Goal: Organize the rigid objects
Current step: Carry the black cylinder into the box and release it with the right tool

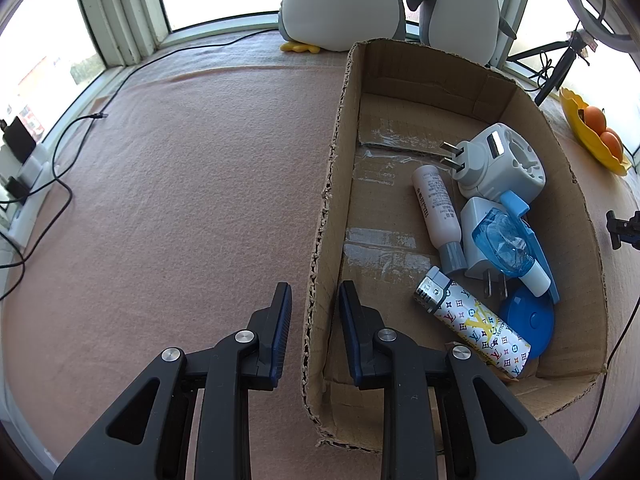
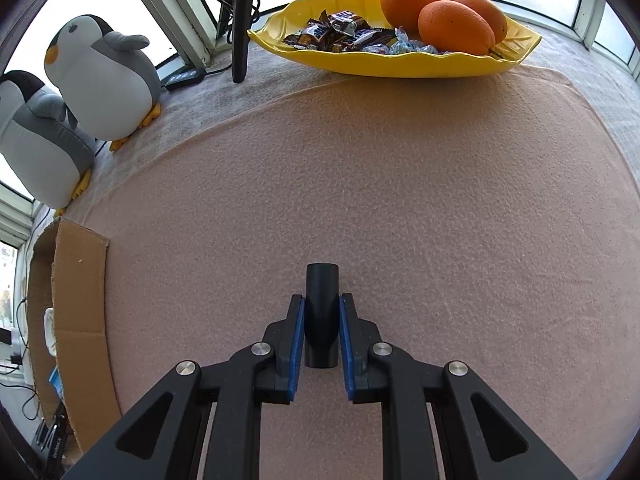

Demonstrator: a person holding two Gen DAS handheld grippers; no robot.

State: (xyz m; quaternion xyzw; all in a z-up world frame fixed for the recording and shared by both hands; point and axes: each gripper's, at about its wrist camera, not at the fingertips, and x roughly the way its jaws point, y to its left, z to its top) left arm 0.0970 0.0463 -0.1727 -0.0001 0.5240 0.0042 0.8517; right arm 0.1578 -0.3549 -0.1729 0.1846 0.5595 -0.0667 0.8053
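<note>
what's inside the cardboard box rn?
In the cardboard box: white travel adapter, white bottle, white charger, clear blue dispenser, patterned lighter, blue round disc. Whatever lies under that pile is covered.

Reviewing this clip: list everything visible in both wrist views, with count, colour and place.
cardboard box: 1, brown, on the pink cloth
travel adapter: 1, white, in the box, far end
small bottle: 1, white with grey cap, in the box
plug charger: 1, white, in the box under the blue dispenser
blue dispenser: 1, clear blue, in the box
round blue disc: 1, blue, in the box, near end
lighter: 1, patterned white, in the box
black tube: 1, black, on the cloth
yellow dish: 1, yellow, far edge of the cloth
oranges: 3, orange, in the dish
wrapped sweets: several, brown and blue, in the dish
penguin toys: 2, grey and white, by the window
left gripper: 1, black, straddling the box's left wall
right gripper: 1, black, gripping the black tube
</note>
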